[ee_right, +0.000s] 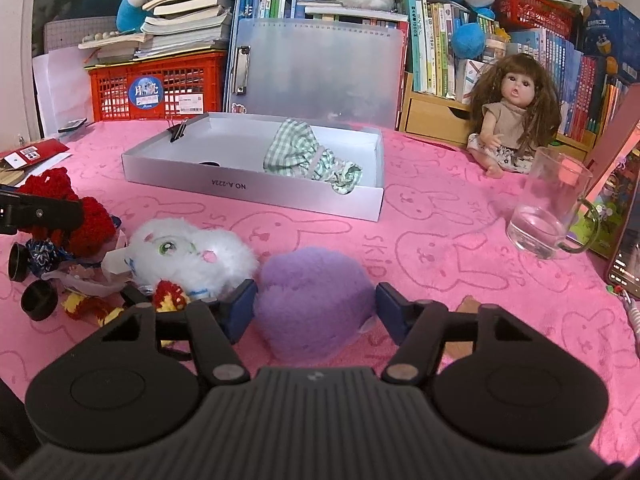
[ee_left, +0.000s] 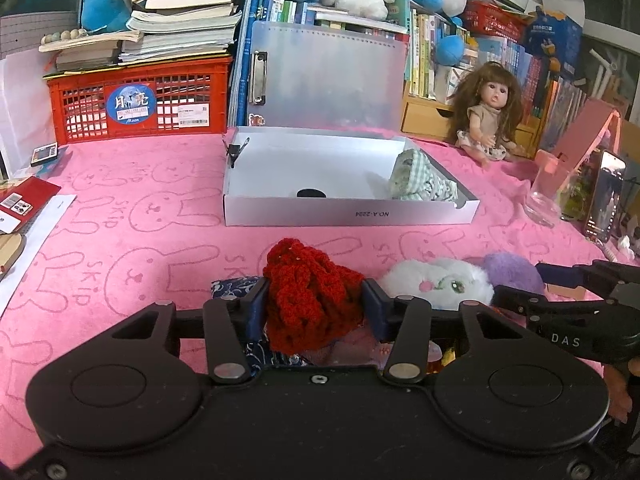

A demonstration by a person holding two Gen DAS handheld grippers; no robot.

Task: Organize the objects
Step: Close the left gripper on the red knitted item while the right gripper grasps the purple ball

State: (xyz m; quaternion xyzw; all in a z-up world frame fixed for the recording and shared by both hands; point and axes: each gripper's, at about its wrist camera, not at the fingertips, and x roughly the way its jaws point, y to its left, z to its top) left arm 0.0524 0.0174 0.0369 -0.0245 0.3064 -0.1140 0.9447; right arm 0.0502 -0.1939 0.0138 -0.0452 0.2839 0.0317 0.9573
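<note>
Left claw [ee_left: 316, 304] pinches the red knitted piece [ee_left: 308, 292], low over the pink-covered bench [ee_left: 160, 208]. Soft, light yarn; it squashes, so a grip through the bulk looks safest, not a loose edge.

Right claw [ee_right: 316, 306] brackets the purple plush [ee_right: 312, 300]; left pad touches, right pad's contact unclear. Fluffy, light, springy: likely needs a deep squeeze across the middle.

Both lie near the open white box [ee_left: 348, 216], which holds a checked cloth [ee_left: 420, 180].

cloth [ee_left: 120, 240]: pink, bunny print | knit [ee_left: 312, 296]: red | plush [ee_right: 316, 304]: purple | box [ee_left: 348, 214]: white
</note>
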